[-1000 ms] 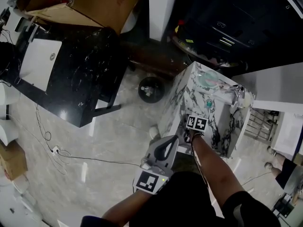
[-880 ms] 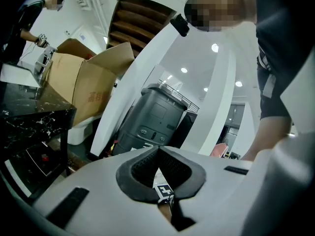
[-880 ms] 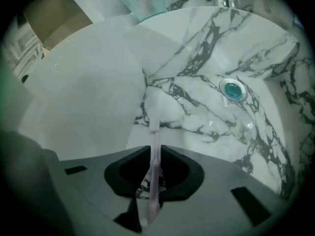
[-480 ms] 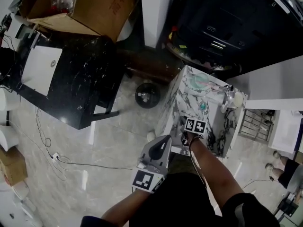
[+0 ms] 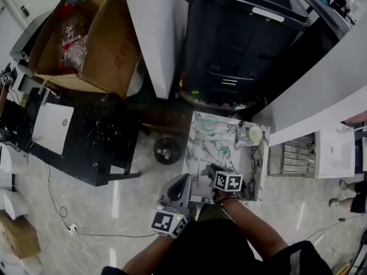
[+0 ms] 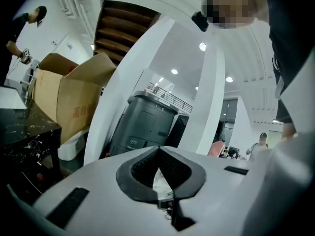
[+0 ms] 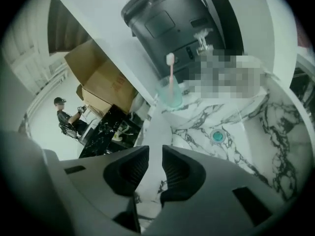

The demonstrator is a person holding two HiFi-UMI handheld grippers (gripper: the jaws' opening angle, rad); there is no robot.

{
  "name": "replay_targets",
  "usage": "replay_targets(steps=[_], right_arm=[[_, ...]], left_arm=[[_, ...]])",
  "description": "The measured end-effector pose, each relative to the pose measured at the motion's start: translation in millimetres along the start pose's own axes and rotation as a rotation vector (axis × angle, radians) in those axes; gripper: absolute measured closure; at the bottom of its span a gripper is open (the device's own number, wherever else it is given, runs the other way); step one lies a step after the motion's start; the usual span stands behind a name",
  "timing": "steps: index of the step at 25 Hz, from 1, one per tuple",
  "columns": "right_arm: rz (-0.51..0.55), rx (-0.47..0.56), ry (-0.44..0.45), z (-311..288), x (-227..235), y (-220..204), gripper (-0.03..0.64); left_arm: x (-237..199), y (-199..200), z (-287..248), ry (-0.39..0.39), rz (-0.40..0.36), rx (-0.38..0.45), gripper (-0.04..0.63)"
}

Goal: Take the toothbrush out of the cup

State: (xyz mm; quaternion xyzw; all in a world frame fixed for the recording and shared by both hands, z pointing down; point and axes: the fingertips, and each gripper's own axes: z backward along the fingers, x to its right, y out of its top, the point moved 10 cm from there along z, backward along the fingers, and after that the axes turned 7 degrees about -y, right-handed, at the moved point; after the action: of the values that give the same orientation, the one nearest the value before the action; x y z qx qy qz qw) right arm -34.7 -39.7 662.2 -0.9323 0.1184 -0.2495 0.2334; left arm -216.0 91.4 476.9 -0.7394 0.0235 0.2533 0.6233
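1. The right gripper hovers over the near edge of the white, dark-veined marble basin top. Its jaws are parted by a narrow gap, with nothing between them but bare marble.
2. The left gripper hangs low at the person's left, off the basin's side. Its jaws are closed tip to tip and hold nothing.
3. The target is the pink-handled toothbrush with a white head. It stands in the translucent teal plastic cup at the far side of the basin, in front of a tall black cabinet.
4. From the right jaws the cup sits at about 12 o'clock and well apart. The small round teal drain plug lies off at 2 o'clock, closer in.
5. The brush's long axis runs close to upright. The bristle head points up, clear of the rim, and the foot of the handle is down inside the cup.
6. The right gripper looks like the nearer one and already faces the cup. I'd expect a reach ahead toward 12, a pinch across the bare handle above the rim, then a lift along that upright axis.
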Motion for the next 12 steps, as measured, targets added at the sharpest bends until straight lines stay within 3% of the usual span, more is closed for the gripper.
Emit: replay_targets(steps=[5,12], right_arm=[[0.082,0.134,0.029,72,-3,24,0.521],[0.107,0.382,-0.015,180,13,55,0.523]], left_arm=[[12,17,-15,-0.034,-0.055,-0.002,0.571],[32,23,-36,-0.058,-0.079,-0.015,0.571]])
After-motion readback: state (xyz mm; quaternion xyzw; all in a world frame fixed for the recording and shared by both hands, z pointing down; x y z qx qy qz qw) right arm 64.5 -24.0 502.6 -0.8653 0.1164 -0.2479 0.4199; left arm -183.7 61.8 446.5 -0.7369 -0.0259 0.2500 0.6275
